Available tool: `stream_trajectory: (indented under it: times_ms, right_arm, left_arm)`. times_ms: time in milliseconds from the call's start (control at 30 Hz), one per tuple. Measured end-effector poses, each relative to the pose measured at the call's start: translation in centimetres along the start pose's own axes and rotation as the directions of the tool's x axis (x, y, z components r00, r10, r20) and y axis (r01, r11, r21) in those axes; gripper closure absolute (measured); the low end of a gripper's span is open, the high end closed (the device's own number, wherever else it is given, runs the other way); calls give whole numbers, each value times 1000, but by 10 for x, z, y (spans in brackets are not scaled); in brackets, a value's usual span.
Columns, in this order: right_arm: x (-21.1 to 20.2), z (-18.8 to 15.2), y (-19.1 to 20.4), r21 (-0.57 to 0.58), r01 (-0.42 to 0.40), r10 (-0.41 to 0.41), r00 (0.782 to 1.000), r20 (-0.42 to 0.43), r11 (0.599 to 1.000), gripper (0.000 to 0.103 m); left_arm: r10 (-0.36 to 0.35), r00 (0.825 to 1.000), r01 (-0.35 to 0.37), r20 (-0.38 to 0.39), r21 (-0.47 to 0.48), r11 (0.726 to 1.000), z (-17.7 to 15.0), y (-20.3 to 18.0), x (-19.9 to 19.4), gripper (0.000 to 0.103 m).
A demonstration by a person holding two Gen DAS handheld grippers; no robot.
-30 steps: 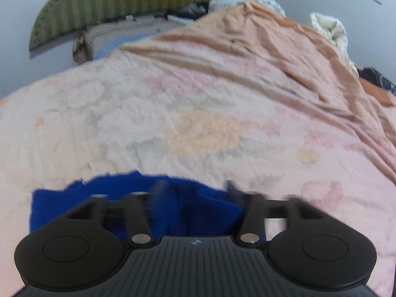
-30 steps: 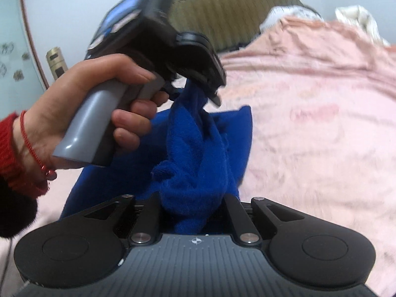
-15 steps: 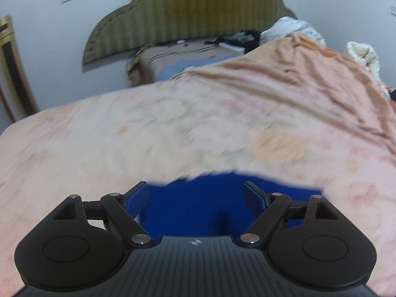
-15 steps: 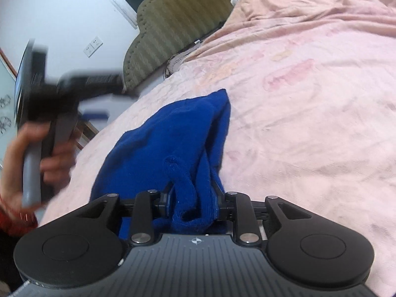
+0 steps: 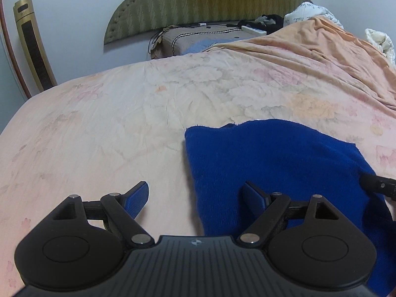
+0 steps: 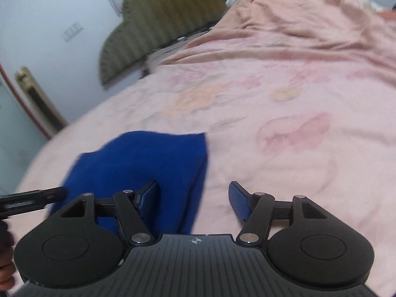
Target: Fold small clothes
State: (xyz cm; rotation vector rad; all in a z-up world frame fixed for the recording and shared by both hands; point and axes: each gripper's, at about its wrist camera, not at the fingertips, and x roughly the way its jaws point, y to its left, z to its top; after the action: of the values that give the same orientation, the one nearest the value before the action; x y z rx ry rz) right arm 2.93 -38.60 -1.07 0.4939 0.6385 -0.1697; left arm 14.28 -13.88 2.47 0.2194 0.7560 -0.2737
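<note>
Bedspread (image 5: pixel 99 128), pink floral, serves as folding surface, bare on left. Left tool (image 5: pixel 195 198) wide, nothing between pads; near edge of blue garment (image 5: pixel 272 163) lies under its right finger only, so likely repositioning for next fold. Blue garment lies flat on bed, centre-near, already doubled by look of it. Right tool (image 6: pixel 194 203) jaws have just been opening, wide now; cloth edge lies between them, unpinched, apparently let go to settle. Headboard (image 5: pixel 203 0) far.
</note>
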Motion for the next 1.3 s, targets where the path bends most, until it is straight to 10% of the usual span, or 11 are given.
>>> stream_trajectory:
  times_ms: [533,767,1033,1100,1167,1300]
  right_arm:
    - [-29,-21,-27,88,-224,231,970,-79,971,31]
    - [-19,-25,-24,116,-385,398,909,-123,916,32]
    - [-10,-30,-12,104,-532,541,816,-204,841,30]
    - [-8,-27,-15,150,-522,543,818,-190,839,33]
    - [1,-25,-14,215,-494,532,826,-186,843,58]
    - [14,-31,-10,305,-454,517,838,-172,837,75]
  left_arm:
    - [-146,989,144,-29,-77,987,-24,21,-7,19]
    - [-442,896,413,-45,-282,866,-61,48,-7,19]
    - [-581,814,561,19,-287,776,-88,49,-19,20]
    - [-578,815,564,36,-277,778,-89,47,-18,32]
    - [-574,819,553,16,-289,781,-85,44,-11,62]
    - [-573,819,555,35,-302,775,-81,48,-10,77]
